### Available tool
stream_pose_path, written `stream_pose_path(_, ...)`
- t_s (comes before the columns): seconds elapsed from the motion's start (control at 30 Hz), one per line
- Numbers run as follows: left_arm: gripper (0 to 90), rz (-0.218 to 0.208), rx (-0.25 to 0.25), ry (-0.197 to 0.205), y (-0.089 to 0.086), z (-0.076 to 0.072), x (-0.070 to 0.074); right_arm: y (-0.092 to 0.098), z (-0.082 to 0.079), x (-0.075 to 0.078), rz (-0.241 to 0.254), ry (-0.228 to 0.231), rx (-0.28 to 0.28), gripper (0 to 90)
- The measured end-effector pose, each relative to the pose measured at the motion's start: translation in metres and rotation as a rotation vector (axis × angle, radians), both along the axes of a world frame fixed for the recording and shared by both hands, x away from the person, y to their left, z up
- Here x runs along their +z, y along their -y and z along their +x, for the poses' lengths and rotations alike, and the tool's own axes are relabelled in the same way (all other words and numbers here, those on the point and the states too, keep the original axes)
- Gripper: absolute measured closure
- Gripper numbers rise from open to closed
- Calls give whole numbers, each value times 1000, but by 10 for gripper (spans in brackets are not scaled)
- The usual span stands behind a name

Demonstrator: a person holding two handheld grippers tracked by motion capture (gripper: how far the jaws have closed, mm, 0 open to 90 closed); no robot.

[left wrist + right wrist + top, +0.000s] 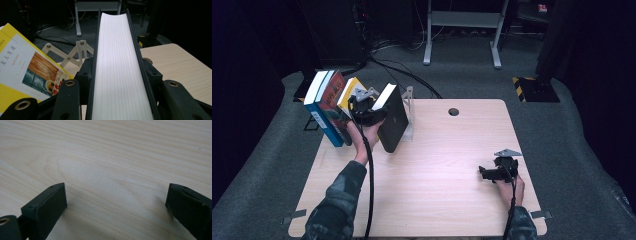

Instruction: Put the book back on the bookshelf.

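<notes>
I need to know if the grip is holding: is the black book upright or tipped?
Tipped. The black book leans left between the metal bookend and the other books, and the left gripper is clamped across its page edge.

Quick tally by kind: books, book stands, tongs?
Books: 4 (blue book, red book, yellow book, black book)
Book stands: 1 (stand)
Tongs: 2 (left tongs shut on the black book, right tongs open over the table)
Total: 7
</notes>
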State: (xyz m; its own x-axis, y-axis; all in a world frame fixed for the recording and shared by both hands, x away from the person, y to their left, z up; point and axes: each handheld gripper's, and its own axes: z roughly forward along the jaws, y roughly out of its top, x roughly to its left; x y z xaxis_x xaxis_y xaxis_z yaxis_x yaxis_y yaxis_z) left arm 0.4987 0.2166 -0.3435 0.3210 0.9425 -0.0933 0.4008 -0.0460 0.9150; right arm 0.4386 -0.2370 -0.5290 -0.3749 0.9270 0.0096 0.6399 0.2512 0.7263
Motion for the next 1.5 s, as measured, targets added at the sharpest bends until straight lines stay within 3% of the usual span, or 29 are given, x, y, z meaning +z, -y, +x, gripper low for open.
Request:
stream_pose_path(0.17, 541, 7, 32, 0, 5, 16, -10, 0, 0, 0, 0, 0, 0, 29)
stream_pose_path(0.3, 541, -46, 52, -16, 7, 29, -17, 0, 0, 0, -2, -1, -2, 29)
stream_pose_path(0.6, 539, -92, 88, -24, 15, 54, -29, -1, 0, 0, -2, 0, -9, 29)
stream_pose_path(0.9, 534, -167, 138, -38, 9, 66, -38, -1, -1, 0, 2, 4, -13, 31)
stream_pose_path(1.07, 533, -160, 150, -30, 12, 71, -38, -1, -1, 0, 2, 3, -13, 31)
stream_pose_path(1.27, 518, -130, 148, -51, 8, 72, -37, -1, -1, 0, 0, 1, -13, 32)
stream_pose_path(1.3, 504, -130, 147, -52, 6, 70, -36, -1, -1, 0, 3, 4, -13, 33)
stream_pose_path(1.4, 402, -70, 137, -29, 2, 62, -27, -1, -1, 0, 3, 4, -13, 33)
stream_pose_path(1.5, 314, -49, 120, -24, -3, 51, -20, -1, -1, 0, 3, 4, -13, 33)
